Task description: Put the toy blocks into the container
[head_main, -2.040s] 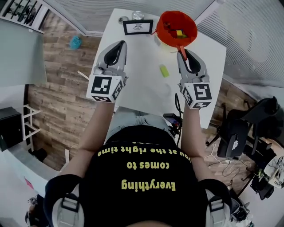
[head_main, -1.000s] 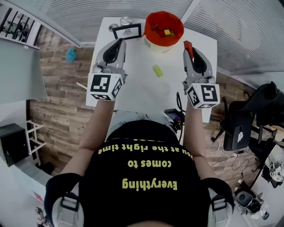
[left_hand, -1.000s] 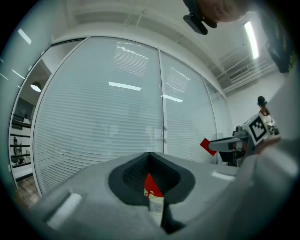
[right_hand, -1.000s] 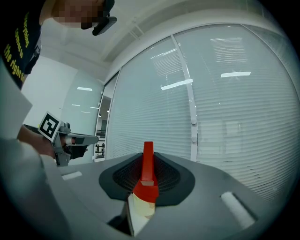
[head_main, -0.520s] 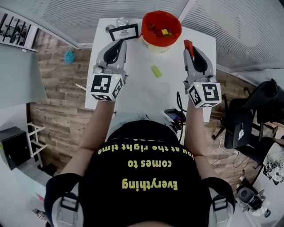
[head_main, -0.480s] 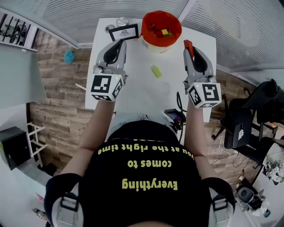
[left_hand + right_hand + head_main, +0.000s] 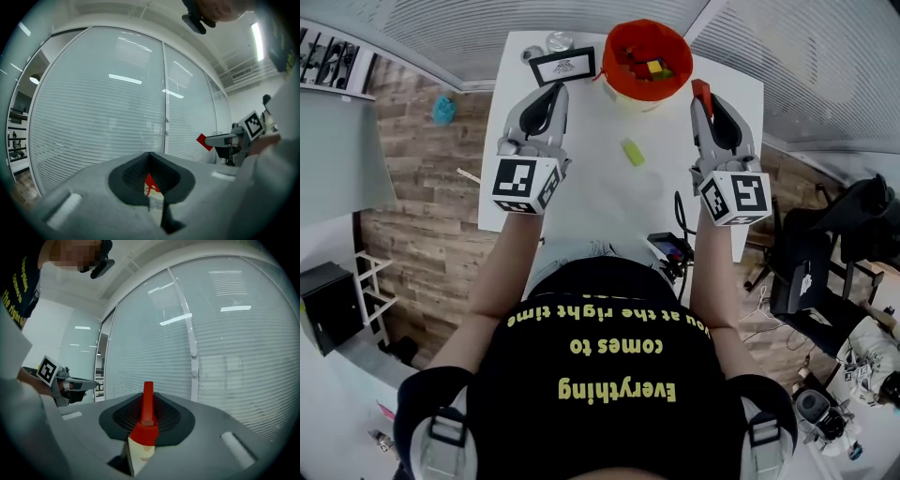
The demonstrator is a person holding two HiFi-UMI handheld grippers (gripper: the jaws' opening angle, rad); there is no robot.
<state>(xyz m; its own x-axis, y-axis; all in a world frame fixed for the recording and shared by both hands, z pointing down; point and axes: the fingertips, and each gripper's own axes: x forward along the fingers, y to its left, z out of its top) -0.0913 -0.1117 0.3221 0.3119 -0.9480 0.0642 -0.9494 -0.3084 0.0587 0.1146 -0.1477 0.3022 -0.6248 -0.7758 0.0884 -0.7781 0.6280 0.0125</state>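
- Here, the right gripper [image 7: 705, 97] is clamping a red block [image 7: 701, 89] just beside the red container [image 7: 610, 58].
- The left gripper [image 7: 554, 93] is hovering with its jaws together, holding nothing.
- A green block [image 7: 632, 153] is lying on the white table [image 7: 581, 192].

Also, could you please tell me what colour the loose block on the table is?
The block is yellow-green, clearest in the head view.

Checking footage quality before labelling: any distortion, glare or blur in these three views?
Head view: strong fisheye, the room curving around the white table, lighting even. Left gripper view: dark round vignette, ceiling lights reflected as streaks on the glass wall. Right gripper view: same vignette and reflections; the held red block looks sharp.
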